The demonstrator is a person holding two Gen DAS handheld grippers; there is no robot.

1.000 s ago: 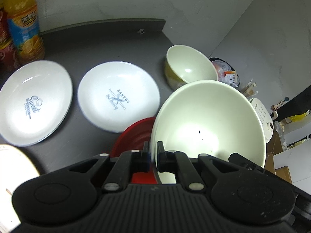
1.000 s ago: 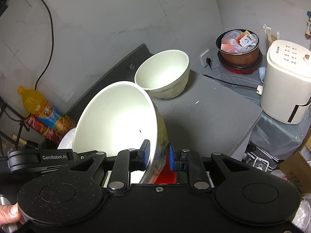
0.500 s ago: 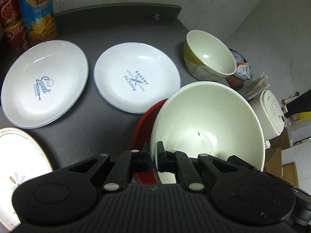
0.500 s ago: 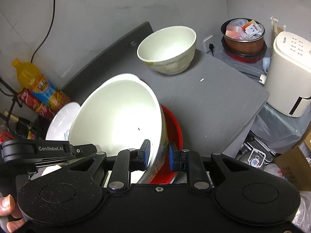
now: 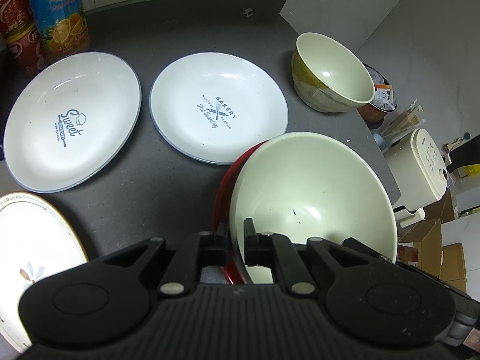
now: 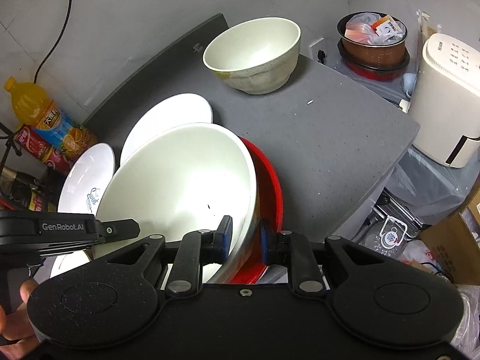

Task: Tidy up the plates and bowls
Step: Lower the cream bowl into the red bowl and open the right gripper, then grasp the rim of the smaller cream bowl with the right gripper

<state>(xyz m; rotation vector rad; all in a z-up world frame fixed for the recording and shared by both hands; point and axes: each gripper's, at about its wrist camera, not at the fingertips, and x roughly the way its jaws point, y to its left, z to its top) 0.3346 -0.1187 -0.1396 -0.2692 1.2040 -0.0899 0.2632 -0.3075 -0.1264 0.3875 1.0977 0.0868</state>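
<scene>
Both pairs of jaws grip the rim of one large cream bowl [image 5: 312, 198]: the left gripper [image 5: 237, 241] pinches its near left edge, and the right gripper [image 6: 246, 237] has its blue pads on either side of the near right wall. That bowl sits tilted in a red plate [image 6: 268, 198] on the dark grey tabletop [image 6: 330, 138].

Behind it on the tabletop lie two white plates, one printed "Sweet" [image 5: 72, 120] and one printed "Bakery" [image 5: 219, 108], side by side and apart. A gold-rimmed plate [image 5: 33, 246] shows at the left wrist view's lower left edge. A smaller cream bowl [image 6: 255, 55] stands upright near the far right corner.

An orange juice bottle [image 5: 58, 12] and red cans [image 5: 15, 21] stand at the back left. Off the tabletop, a white appliance [image 6: 450, 96] is on the right.
</scene>
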